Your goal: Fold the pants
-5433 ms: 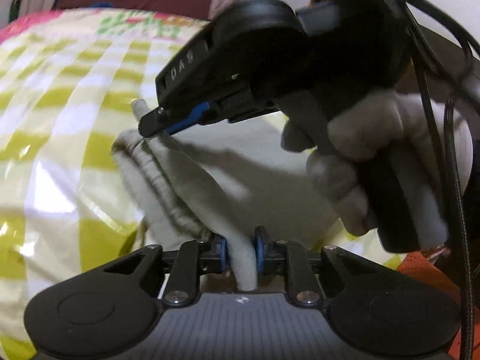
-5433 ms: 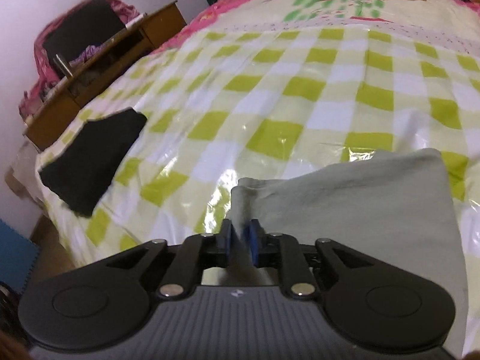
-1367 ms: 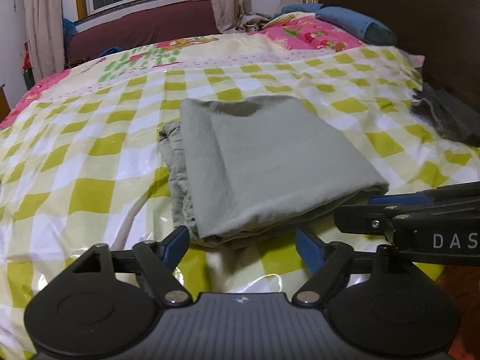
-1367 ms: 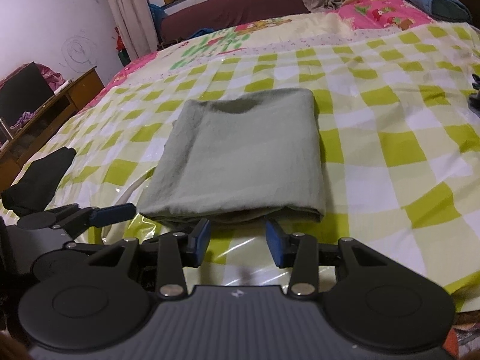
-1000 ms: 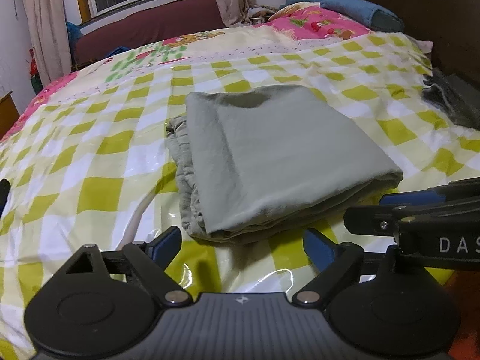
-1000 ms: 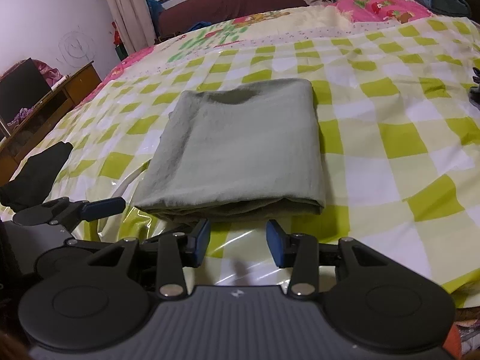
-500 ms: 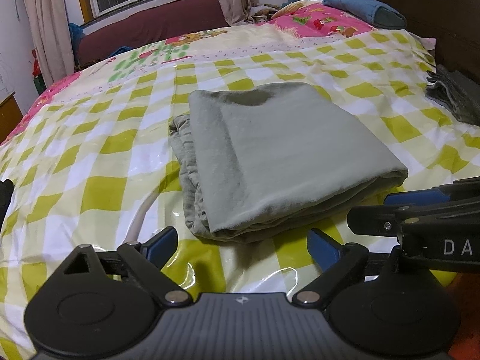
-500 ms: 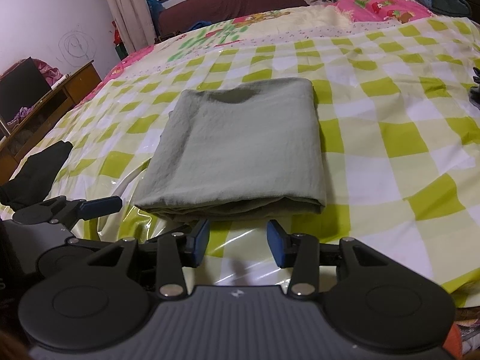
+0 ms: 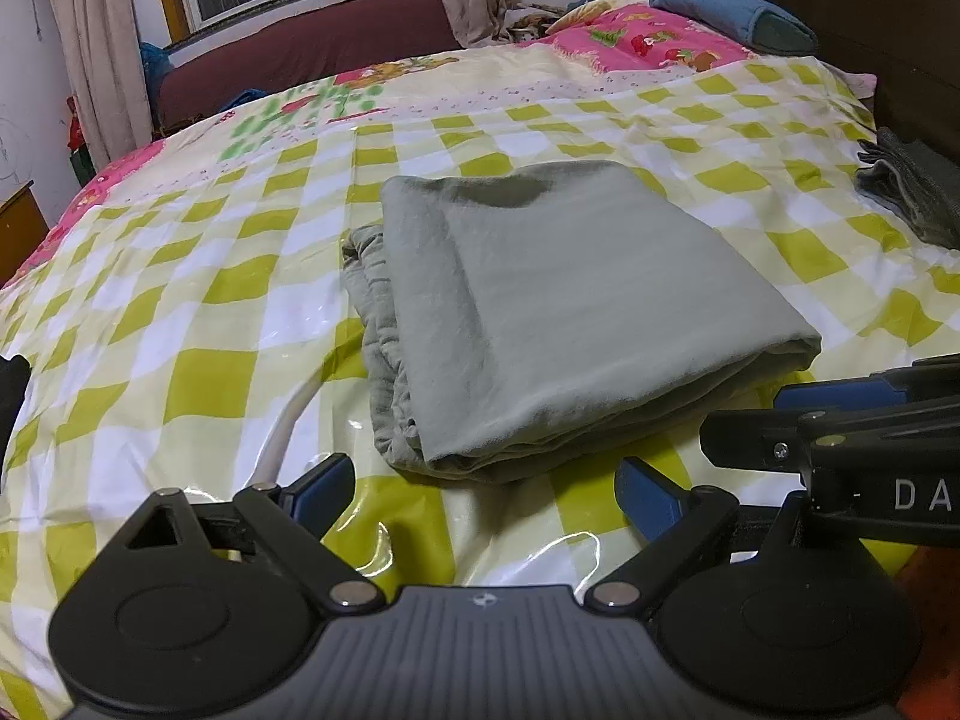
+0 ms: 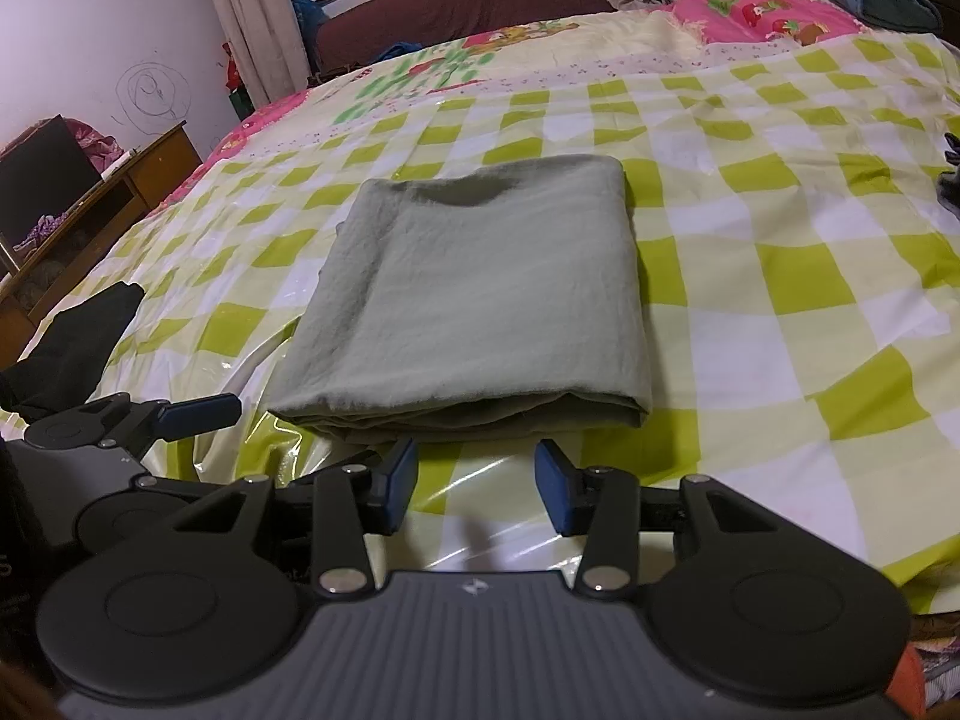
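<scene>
The grey-green pants (image 9: 558, 306) lie folded into a flat rectangle on the checked bed cover (image 9: 198, 300), also in the right wrist view (image 10: 480, 294). The gathered waistband edge shows at the left side of the stack. My left gripper (image 9: 480, 489) is open and empty, just short of the stack's near edge. My right gripper (image 10: 474, 480) is open and empty, also just in front of the near edge. The right gripper's fingers (image 9: 840, 420) show at the right of the left wrist view; the left gripper's fingers (image 10: 180, 411) show at the left of the right wrist view.
A dark garment (image 10: 72, 348) lies at the bed's left edge, a grey one (image 9: 912, 192) at the right edge. A wooden desk (image 10: 90, 204) stands left of the bed. Blue pillow (image 9: 732, 18) and headboard are at the far right. A sofa under the window is behind.
5.4 s ago both grippers were shut on the pants' fabric; they have since let go and drawn back toward the near edge. In the last second they barely moved.
</scene>
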